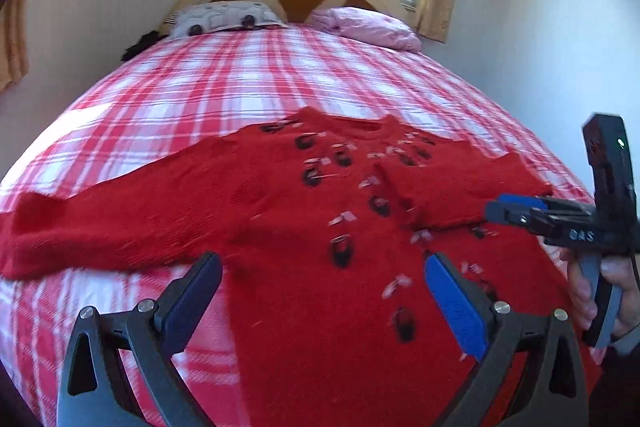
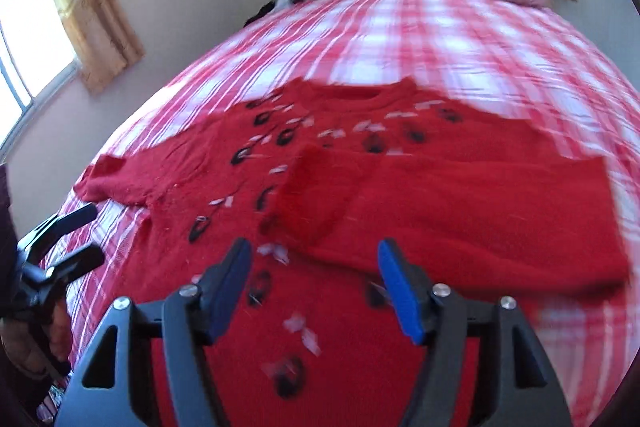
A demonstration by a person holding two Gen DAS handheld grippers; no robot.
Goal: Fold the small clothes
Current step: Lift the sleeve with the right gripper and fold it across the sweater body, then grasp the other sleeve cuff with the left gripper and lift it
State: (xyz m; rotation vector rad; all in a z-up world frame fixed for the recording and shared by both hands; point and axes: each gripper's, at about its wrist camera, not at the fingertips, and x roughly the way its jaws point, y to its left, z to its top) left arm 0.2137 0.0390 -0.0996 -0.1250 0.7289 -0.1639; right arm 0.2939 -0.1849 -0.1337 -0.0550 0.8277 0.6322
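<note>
Red knitted sweater (image 2: 360,187) with black-and-white motifs lies on the red-and-white checked bed (image 1: 248,75), right sleeve folded over. Left tongs (image 1: 324,299) spread, empty. Right tongs (image 2: 316,287) spread, empty.

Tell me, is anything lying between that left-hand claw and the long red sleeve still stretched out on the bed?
Nothing visible. The left gripper is open above the red sweater, and only the sweater itself and plaid bedspread lie between it and the outstretched sleeve. The right gripper is off on the other side.
</note>
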